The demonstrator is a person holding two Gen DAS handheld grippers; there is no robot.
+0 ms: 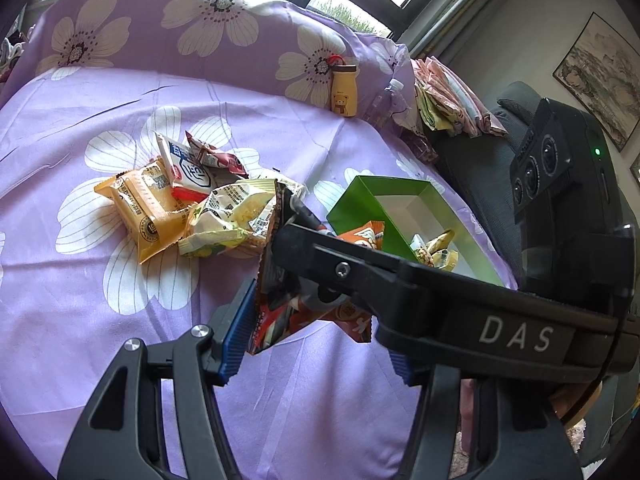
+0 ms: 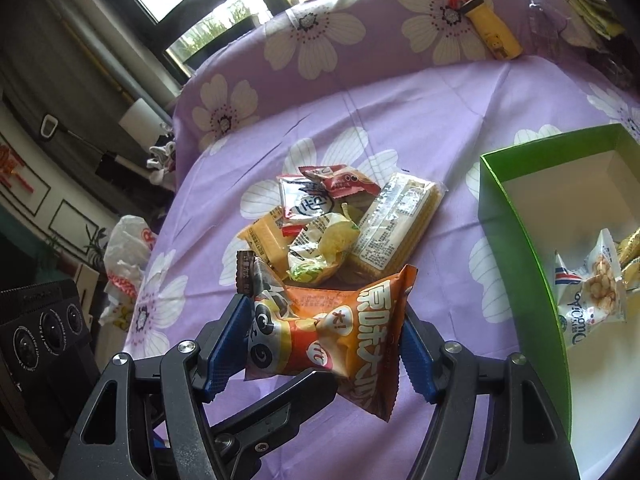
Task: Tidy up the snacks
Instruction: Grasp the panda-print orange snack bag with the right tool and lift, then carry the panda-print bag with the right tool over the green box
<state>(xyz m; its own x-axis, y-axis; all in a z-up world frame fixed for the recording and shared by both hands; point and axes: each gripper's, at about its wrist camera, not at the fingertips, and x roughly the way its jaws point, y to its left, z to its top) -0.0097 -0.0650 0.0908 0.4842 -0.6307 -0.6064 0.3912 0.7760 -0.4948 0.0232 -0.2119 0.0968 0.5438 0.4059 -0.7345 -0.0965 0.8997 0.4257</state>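
Note:
An orange snack packet [image 2: 320, 320] with a panda face hangs above the purple flowered cloth [image 2: 400, 120]. My right gripper [image 2: 322, 352] is shut on it, its blue pads pressing on both ends. My left gripper [image 1: 318, 346] holds the same orange packet [image 1: 280, 312] edge-on. Its left pad touches the wrapper, and its right pad is mostly hidden behind the right gripper's finger [image 1: 360, 268]. One left finger [image 2: 280, 404] shows under the packet in the right wrist view. The green box [image 2: 516, 240] lies to the right with small snacks [image 2: 592, 292] inside.
A pile of snack packets [image 1: 192, 204] lies mid-cloth, left of the green box [image 1: 352, 200]. A yellow bear bottle [image 1: 344, 90] and a clear bottle [image 1: 384, 100] stand at the back, beside stacked bags [image 1: 448, 96]. A white plastic bag [image 2: 128, 256] sits past the cloth's left edge.

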